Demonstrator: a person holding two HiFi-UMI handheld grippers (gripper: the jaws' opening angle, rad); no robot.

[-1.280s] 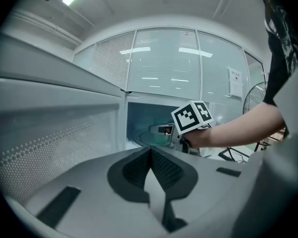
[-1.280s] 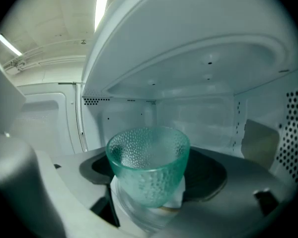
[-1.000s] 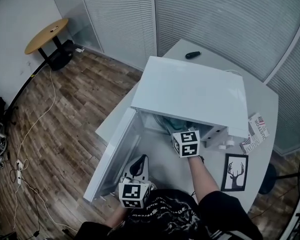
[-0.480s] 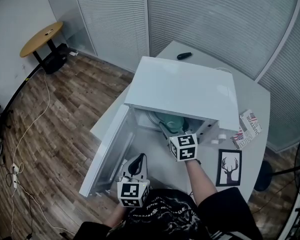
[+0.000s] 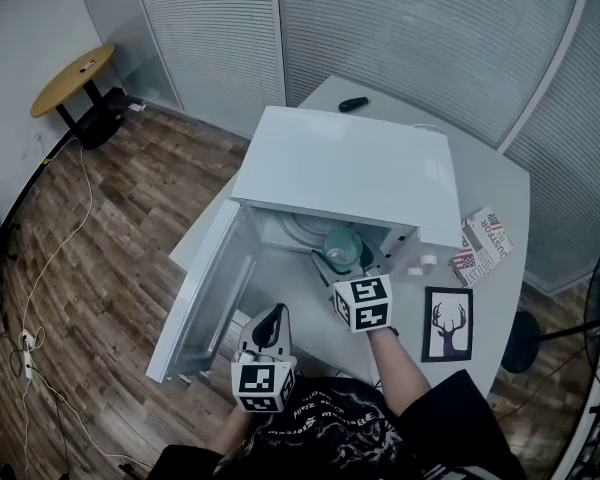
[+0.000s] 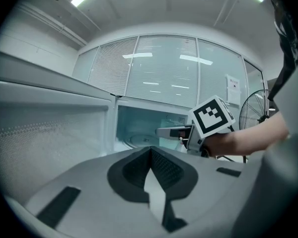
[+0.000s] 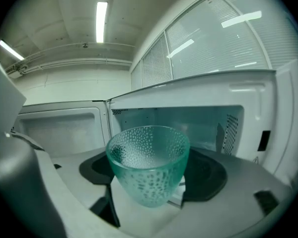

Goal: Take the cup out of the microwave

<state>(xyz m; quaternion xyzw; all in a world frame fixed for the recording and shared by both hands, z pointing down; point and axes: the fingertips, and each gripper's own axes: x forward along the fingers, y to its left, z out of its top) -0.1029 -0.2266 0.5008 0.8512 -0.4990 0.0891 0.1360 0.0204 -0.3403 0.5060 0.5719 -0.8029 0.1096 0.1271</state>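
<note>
The white microwave (image 5: 350,168) stands on the table with its door (image 5: 195,298) swung open to the left. A teal dimpled glass cup (image 5: 342,248) hangs upright at the cavity's mouth, and my right gripper (image 5: 348,263) is shut on it. In the right gripper view the cup (image 7: 148,162) fills the space between the jaws of the right gripper (image 7: 151,176), with the open cavity (image 7: 203,120) behind. My left gripper (image 5: 272,320) is shut on nothing, low by the door. In the left gripper view, the left gripper (image 6: 150,152) points at the cavity (image 6: 139,128).
A black remote (image 5: 353,103) lies at the table's far edge. A printed booklet (image 5: 477,248) and a deer picture (image 5: 446,324) lie to the right of the microwave. A round wooden table (image 5: 72,75) and floor cables (image 5: 50,268) are to the left.
My right gripper has drawn back towards me, bringing the cup from deep inside the cavity to its mouth. The left gripper has stayed put.
</note>
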